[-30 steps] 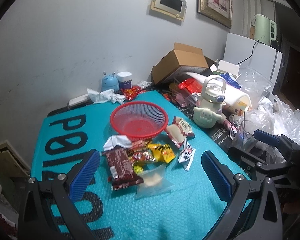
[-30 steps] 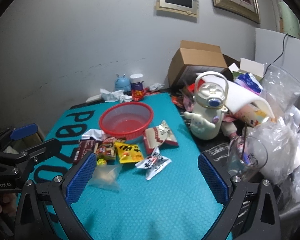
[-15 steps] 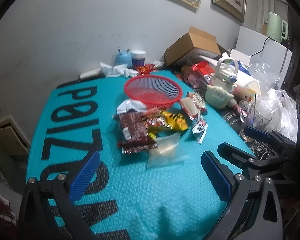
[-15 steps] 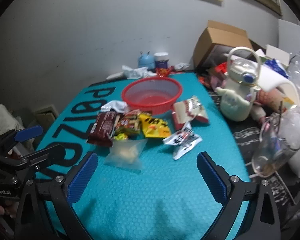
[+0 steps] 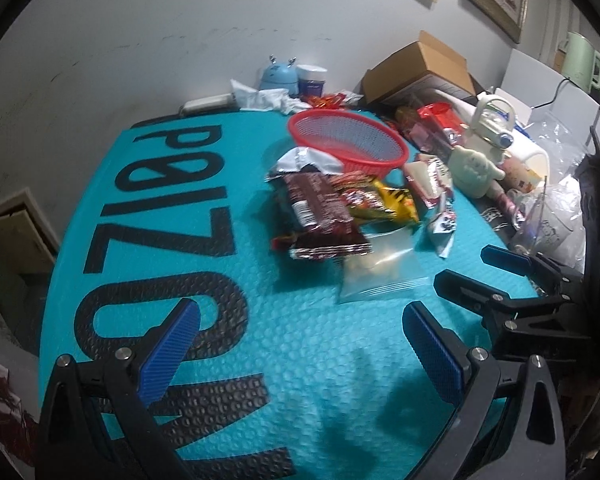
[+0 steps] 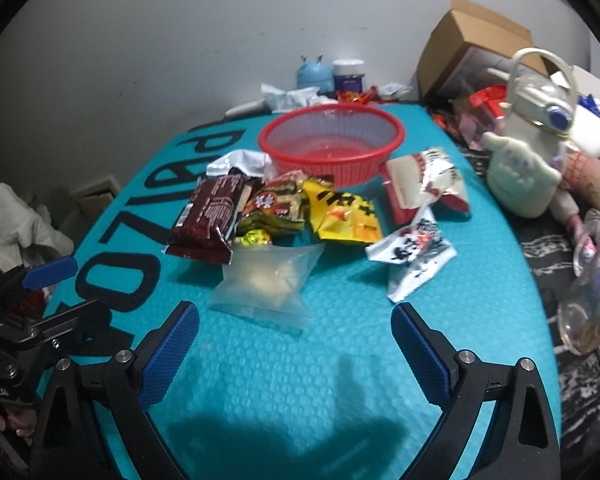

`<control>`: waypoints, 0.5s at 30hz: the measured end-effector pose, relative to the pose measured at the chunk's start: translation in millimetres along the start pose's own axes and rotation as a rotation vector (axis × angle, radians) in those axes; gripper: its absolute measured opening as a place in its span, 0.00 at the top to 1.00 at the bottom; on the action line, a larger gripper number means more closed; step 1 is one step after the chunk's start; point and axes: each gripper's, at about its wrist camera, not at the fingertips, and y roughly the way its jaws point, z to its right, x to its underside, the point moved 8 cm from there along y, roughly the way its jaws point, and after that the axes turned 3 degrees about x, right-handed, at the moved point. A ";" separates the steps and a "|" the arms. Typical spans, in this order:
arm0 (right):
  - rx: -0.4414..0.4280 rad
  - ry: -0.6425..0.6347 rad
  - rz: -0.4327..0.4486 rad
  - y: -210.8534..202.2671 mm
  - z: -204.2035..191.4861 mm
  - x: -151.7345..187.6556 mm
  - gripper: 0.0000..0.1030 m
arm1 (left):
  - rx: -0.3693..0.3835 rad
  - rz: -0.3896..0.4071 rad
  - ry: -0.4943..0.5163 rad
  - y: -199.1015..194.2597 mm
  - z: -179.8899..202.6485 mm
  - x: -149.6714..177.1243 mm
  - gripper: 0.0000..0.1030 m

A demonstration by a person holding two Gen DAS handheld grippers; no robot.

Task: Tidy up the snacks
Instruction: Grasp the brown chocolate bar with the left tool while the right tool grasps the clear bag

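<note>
Hovering wide-open, right claw [image 6: 296,344] over bare mat [image 6: 340,360] before clear pouch [image 6: 266,280].

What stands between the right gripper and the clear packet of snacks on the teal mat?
Nothing visible: only bare teal mat lies between the open right gripper and the clear packet, the nearest snack.

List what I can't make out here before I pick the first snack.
- Small green-yellow packet: right wrist view, mostly under the brown packet.
- Silver wrapper: left wrist view, partly behind the brown packet.
- Packet print: blurred in both views.
- Clear pouch contents: hazy.
- Glass: cut off by the frame edge.
</note>
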 end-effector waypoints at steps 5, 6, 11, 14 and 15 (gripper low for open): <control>-0.028 -0.020 -0.047 28.2 -11.5 -5.1 0.05 | -0.015 -0.015 -0.025 7.7 -15.9 -1.3 0.00; -0.033 -0.021 -0.056 33.6 -13.6 -6.5 0.05 | -0.019 -0.016 -0.031 8.9 -19.2 -2.5 0.00; -0.037 -0.027 -0.105 58.7 -20.9 -9.5 0.06 | -0.014 -0.007 -0.074 13.9 -32.4 -15.4 0.00; -0.057 -0.018 -0.138 69.6 -21.9 -7.8 0.16 | -0.002 -0.002 -0.078 18.3 -31.0 -23.8 0.00; -0.065 -0.012 -0.151 73.2 -21.8 -6.4 0.22 | 0.004 -0.002 -0.075 20.5 -29.3 -26.8 0.00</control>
